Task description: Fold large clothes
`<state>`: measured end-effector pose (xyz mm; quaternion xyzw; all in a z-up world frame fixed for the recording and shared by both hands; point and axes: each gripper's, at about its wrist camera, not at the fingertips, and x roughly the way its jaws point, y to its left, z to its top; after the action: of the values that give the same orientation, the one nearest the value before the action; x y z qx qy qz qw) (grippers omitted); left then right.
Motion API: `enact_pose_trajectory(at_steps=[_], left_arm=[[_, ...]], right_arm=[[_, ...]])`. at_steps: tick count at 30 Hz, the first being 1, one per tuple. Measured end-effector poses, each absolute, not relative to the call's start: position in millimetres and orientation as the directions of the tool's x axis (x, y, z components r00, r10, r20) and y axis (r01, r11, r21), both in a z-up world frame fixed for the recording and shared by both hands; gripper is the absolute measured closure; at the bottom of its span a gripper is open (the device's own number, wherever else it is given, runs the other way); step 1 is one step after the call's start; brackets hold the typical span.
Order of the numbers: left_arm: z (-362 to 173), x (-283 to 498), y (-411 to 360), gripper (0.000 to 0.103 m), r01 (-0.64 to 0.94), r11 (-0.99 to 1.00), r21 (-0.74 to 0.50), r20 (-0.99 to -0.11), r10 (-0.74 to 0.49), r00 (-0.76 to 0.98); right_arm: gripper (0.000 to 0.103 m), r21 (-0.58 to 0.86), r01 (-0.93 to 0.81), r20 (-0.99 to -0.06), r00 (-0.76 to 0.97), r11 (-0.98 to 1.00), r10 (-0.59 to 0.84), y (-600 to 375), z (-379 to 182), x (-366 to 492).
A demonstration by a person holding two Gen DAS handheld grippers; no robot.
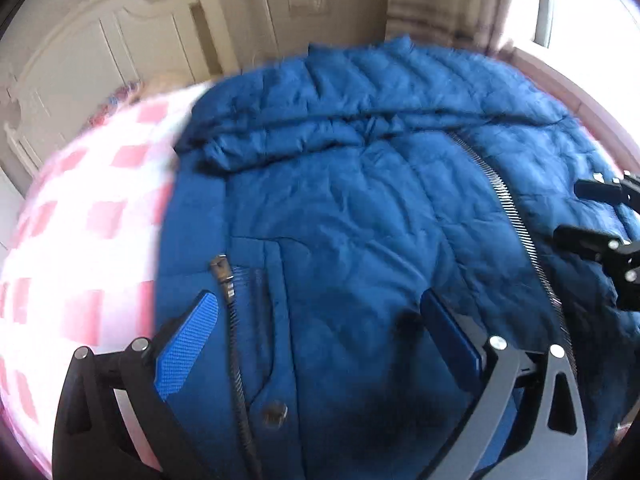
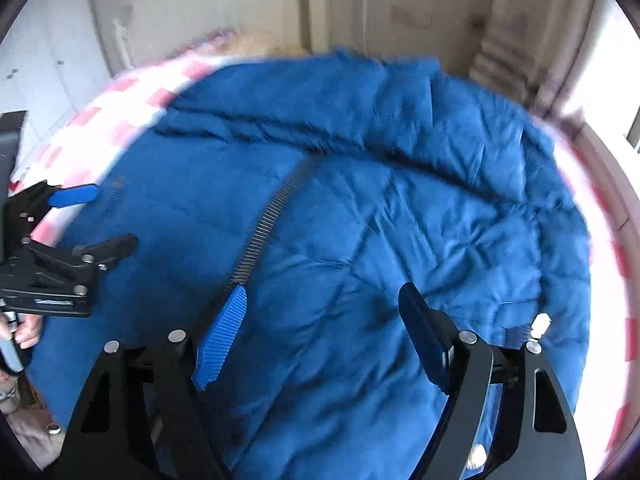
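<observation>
A large blue padded jacket [image 1: 360, 208] lies spread on a bed with a pink and white checked sheet [image 1: 92, 216]. Its front zipper [image 1: 516, 216] runs down the middle, and a pocket zipper [image 1: 228, 284] and a snap button [image 1: 274, 412] sit near its hem. My left gripper [image 1: 320, 320] is open and empty just above the jacket's left front. My right gripper [image 2: 324, 312] is open and empty above the jacket [image 2: 360, 220], its left finger by the front zipper [image 2: 264, 224]. The right gripper [image 1: 592, 212] also shows in the left wrist view, and the left gripper [image 2: 92, 216] in the right wrist view.
A cream headboard [image 1: 80, 60] and cream wall panels [image 1: 280, 12] stand behind the bed. A bright window [image 1: 580, 4] is at the far right. The checked sheet [image 2: 624, 272] shows past the jacket's right edge. The person's hand [image 2: 28, 328] holds the left gripper's handle.
</observation>
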<state>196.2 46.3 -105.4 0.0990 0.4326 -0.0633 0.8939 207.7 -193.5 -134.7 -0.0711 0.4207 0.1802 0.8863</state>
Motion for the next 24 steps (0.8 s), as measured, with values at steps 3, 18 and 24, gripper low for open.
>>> enact_pose_trajectory(at_steps=[3,18,24], left_arm=[[-93,159,52,0.002,0.215,0.971,0.11,-0.748,-0.062,0.661],[-100,87,49,0.002,0.252,0.959,0.13,-0.715,-0.086,0.694],[-133,73,43,0.002,0.267,0.949,0.167,-0.728,-0.064,0.682]], right_arm=[[0.027,0.008,-0.417,-0.717,0.631,0.909,0.296,-194,-118,168],[0.034,-0.066,-0.497,-0.692,0.647,0.865,0.319,-200,-146,83],[0.033,-0.015,-0.5,-0.686,0.635,0.866,0.355,-214,-182,65]])
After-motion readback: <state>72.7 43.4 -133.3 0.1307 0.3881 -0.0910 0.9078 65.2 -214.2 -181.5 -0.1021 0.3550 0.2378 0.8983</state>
